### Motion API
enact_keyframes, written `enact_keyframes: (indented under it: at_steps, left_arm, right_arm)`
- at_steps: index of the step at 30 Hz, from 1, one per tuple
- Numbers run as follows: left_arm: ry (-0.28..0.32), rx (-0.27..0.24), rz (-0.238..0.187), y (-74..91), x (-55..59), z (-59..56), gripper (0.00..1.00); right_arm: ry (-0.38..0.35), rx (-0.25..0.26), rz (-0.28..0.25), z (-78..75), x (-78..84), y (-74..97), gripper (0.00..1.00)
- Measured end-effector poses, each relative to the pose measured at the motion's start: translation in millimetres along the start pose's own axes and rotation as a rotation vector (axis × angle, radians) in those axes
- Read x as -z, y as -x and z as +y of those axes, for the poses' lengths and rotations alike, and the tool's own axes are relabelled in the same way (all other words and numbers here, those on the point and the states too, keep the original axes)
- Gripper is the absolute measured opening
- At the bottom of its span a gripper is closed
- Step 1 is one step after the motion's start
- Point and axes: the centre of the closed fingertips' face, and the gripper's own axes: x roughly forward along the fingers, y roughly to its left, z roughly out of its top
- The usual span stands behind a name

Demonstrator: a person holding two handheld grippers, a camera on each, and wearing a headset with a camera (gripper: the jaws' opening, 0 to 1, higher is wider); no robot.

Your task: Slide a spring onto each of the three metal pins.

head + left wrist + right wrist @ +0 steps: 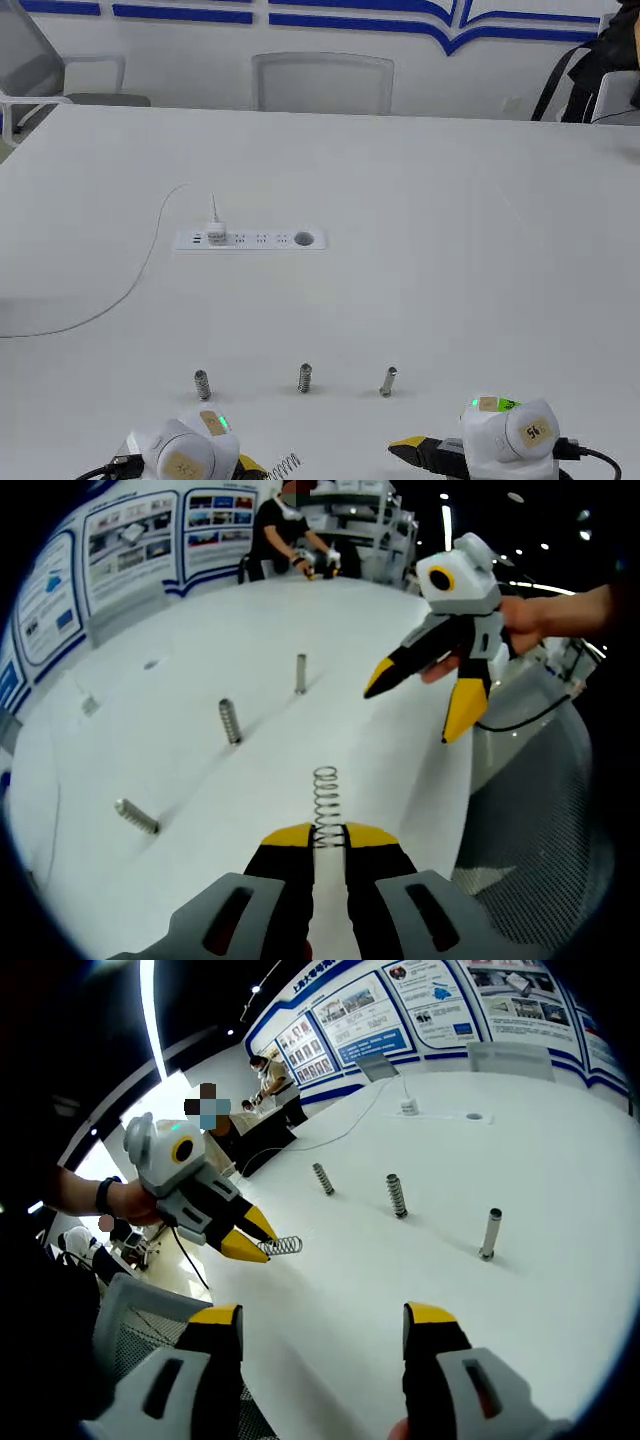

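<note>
Head view: grips spring (285,464) by one end in left gripper (328,832), coil level, pointing right. Has bare pin (388,381) standing upright beyond it, rightward, nearer the wide-open, empty right gripper (325,1310).

A white power strip (262,240), seemingly with a charger (216,237) plugged in, lies on the table (450,220).

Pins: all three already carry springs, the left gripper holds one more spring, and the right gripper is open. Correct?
No. One pin is bare, as the right gripper view shows; the other two carry springs. The left gripper does hold a spring, and the right gripper is open.
</note>
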Motion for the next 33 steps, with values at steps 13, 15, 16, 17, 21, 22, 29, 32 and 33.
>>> enact_keyframes:
  at_steps: [13, 15, 16, 17, 21, 22, 29, 32, 33]
  left_arm:
    - [-0.007, 0.039, -0.039, -9.2, -23.1, -25.3, 0.1]
    - [-0.021, 0.047, -0.044, -11.0, -27.3, -30.7, 0.1]
    - [-0.026, 0.053, -0.044, -11.8, -28.7, -33.0, 0.1]
    - [-0.034, 0.06, -0.045, -13.0, -30.5, -35.9, 0.1]
    - [-0.051, 0.076, -0.047, -15.9, -35.0, -43.3, 0.1]
    - [-0.056, 0.081, -0.048, -16.7, -36.5, -45.6, 0.1]
    - [-0.077, 0.102, -0.055, -20.0, -42.4, -57.0, 0.1]
    - [-0.083, 0.117, -0.055, -20.4, -43.4, -61.4, 0.1]
    - [-0.087, 0.119, -0.054, -20.4, -43.5, -62.8, 0.1]
  right_arm:
    - [-0.065, -0.066, -0.051, 11.0, -6.7, -3.2, 0.51]
    - [-0.071, -0.069, -0.058, 11.4, -7.5, -2.6, 0.47]
    - [-0.073, -0.07, -0.06, 11.4, -7.6, -2.3, 0.45]
    - [-0.076, -0.073, -0.061, 11.7, -7.6, -2.0, 0.44]
    - [-0.094, -0.087, -0.076, 14.2, -8.3, 0.0, 0.37]
    - [-0.103, -0.092, -0.08, 15.0, -8.2, 0.7, 0.36]
    - [-0.127, -0.122, -0.068, 20.8, -3.2, 0.3, 0.32]
    - [-0.144, -0.141, -0.085, 25.0, -5.0, 0.4, 0.3]
    - [-0.148, -0.145, -0.087, 25.7, -5.1, 0.3, 0.29]
